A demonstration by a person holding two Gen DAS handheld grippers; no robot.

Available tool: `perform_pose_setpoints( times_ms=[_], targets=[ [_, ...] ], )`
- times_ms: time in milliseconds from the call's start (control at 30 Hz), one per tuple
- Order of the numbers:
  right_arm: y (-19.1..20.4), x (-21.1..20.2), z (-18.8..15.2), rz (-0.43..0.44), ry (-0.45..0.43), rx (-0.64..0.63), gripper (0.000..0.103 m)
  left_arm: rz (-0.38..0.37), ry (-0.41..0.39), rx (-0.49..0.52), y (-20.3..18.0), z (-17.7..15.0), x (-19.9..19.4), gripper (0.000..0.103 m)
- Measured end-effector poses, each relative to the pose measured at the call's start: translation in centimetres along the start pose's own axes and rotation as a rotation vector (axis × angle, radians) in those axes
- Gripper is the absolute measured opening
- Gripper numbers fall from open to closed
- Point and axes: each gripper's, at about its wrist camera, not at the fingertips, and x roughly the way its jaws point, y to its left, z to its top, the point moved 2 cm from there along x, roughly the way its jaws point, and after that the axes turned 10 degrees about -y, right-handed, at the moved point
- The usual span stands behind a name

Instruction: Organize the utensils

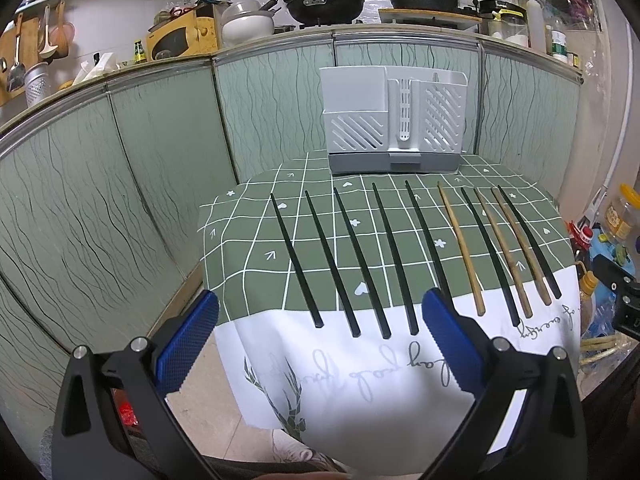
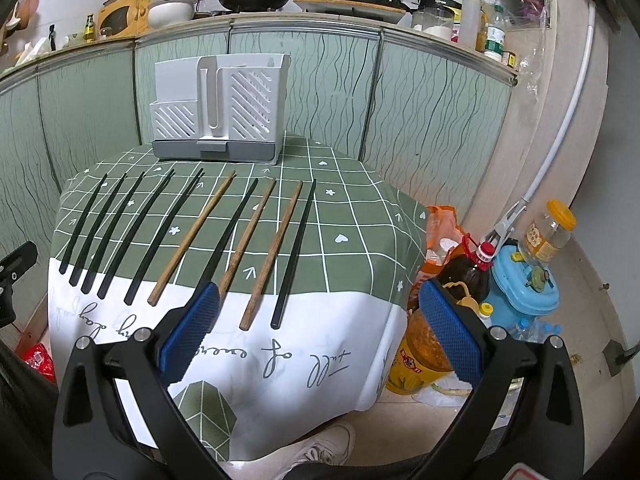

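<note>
Black chopsticks (image 2: pixel 146 234), seven of them, lie in a row with three wooden chopsticks (image 2: pixel 192 240) on the green checked tablecloth (image 2: pixel 352 216), all apart from my grippers. Behind them stands one white utensil holder (image 2: pixel 220 106). My left gripper (image 1: pixel 320 344) and right gripper (image 2: pixel 318 332) both hang spread wide, holding nothing. My right gripper's blue pad (image 2: pixel 192 328) hides one black stick's near end.

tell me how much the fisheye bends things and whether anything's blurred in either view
Left wrist view: the cabinet fronts bow strongly and the corners go black, but the chopsticks stay sharp. Right wrist view: same bowing on the white pipe; the utensil holder is crisp.
</note>
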Motion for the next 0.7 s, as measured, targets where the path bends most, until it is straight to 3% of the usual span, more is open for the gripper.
perform_pose_setpoints(
  times_ms=[700],
  targets=[
    [-0.11, 0.17, -0.05, 0.004, 0.005, 0.005, 0.096, 0.005, -0.003, 0.012, -0.32, -0.24, -0.01, 0.098]
  ],
)
